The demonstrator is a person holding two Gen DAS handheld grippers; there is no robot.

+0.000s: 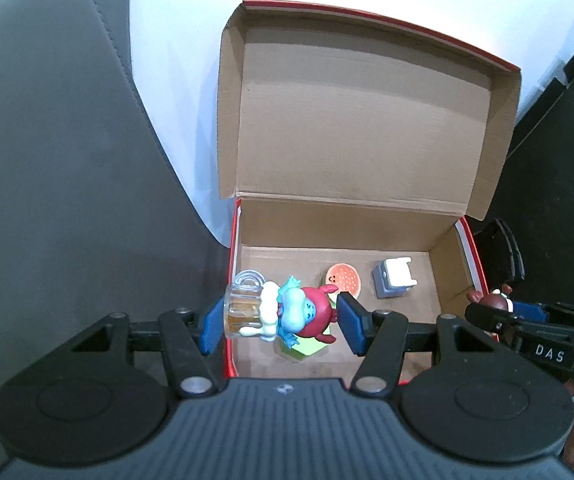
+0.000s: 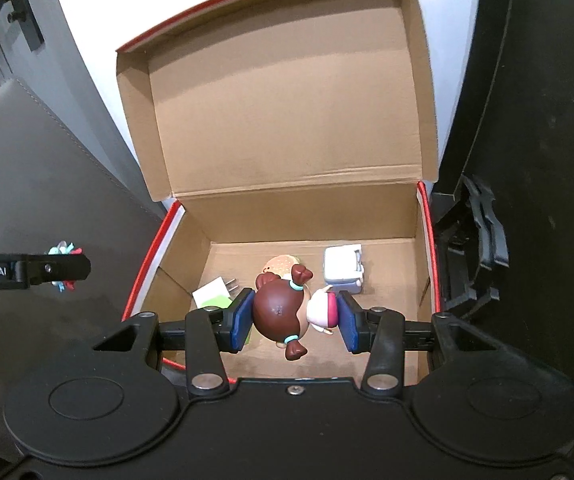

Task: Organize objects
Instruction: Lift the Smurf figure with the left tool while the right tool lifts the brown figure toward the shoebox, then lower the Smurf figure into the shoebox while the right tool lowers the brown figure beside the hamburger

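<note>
A home-like living space — grey stitched upholstery (image 1: 47, 160), white wall (image 1: 175, 60) — though that's uncertain.

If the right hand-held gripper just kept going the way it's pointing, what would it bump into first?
Probably the burger toy on the box floor, just ahead of the brown-haired figurine the right hand-held gripper holds; the white charger block sits slightly right. Depth is hard to judge.

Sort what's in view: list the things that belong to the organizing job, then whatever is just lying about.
Job:
cardboard box
beer-mug figurine, in left gripper
pigtailed figurine, in right gripper
burger toy
white charger block
plug adapter

Lying about:
grey cushion
</note>
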